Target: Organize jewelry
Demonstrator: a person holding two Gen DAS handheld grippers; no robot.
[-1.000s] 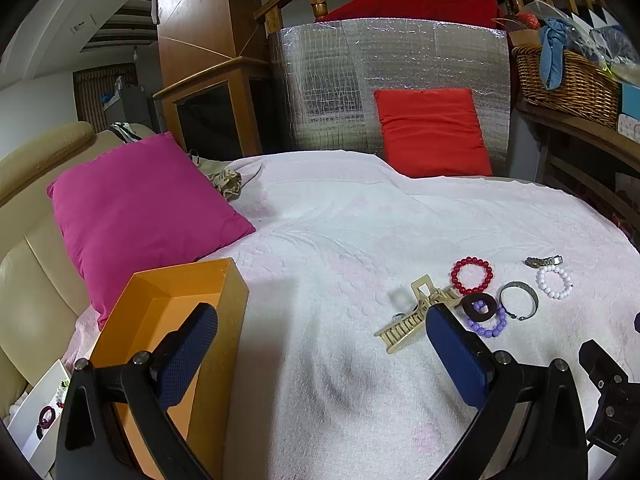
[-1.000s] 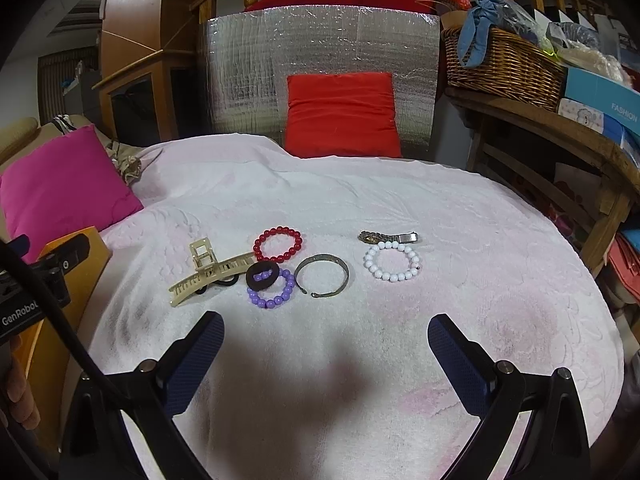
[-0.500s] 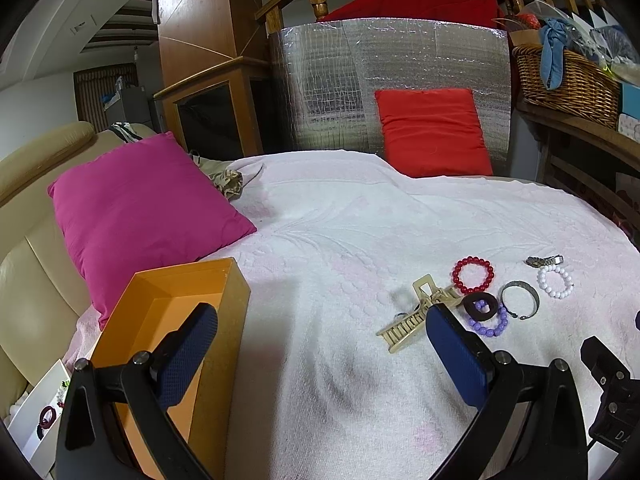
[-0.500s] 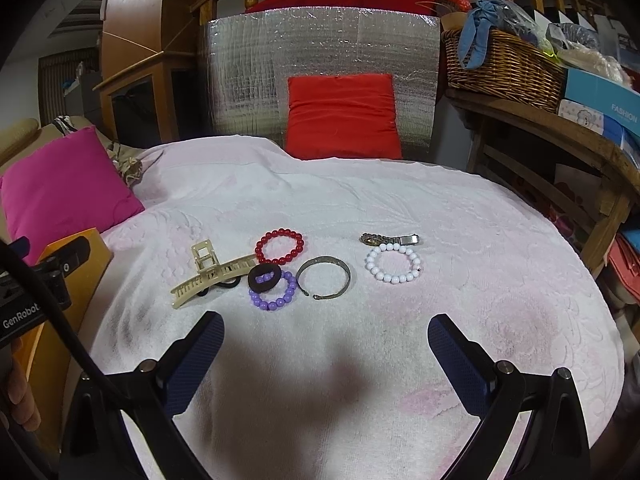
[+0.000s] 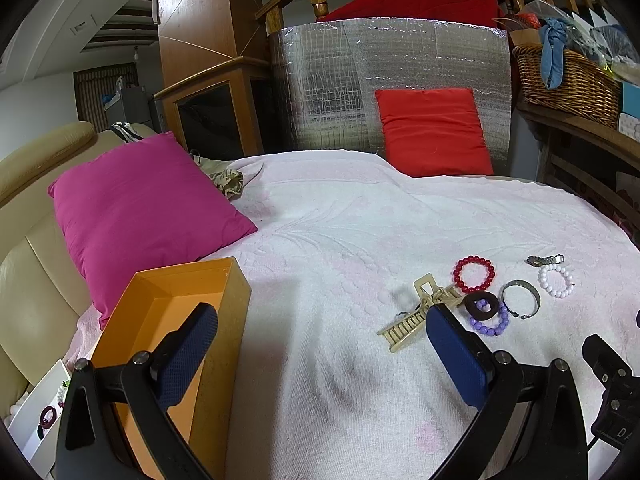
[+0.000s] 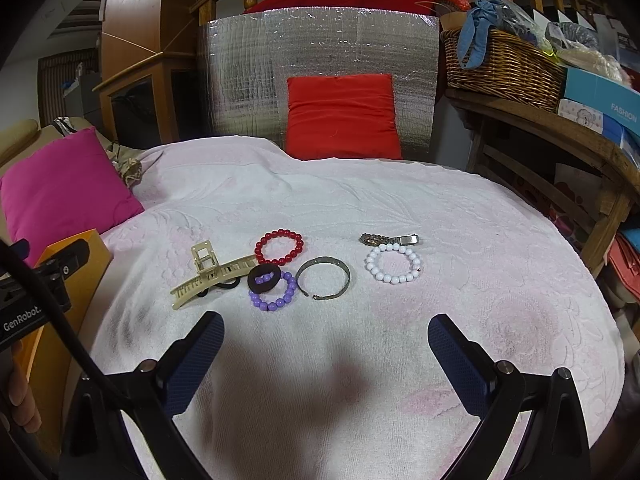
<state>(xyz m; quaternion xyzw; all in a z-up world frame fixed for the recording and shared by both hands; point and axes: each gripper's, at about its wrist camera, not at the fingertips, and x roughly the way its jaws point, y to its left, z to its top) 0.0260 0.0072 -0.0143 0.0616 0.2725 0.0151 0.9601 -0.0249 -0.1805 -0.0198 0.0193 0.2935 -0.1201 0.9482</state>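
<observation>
Jewelry lies on the white towel: a beige hair claw, a red bead bracelet, a dark ring on a purple bead bracelet, a metal bangle, a white bead bracelet and a watch piece. An open orange box stands at the left. My left gripper is open and empty, its left finger over the box. My right gripper is open and empty, just short of the jewelry.
A pink cushion lies behind the box and a red cushion leans on a silver foil panel at the back. A wicker basket sits on a wooden shelf at the right. A beige sofa borders the left.
Both grippers have drifted slightly; the jewelry sits a touch lower and further right in both views. Nothing was picked up or moved.
</observation>
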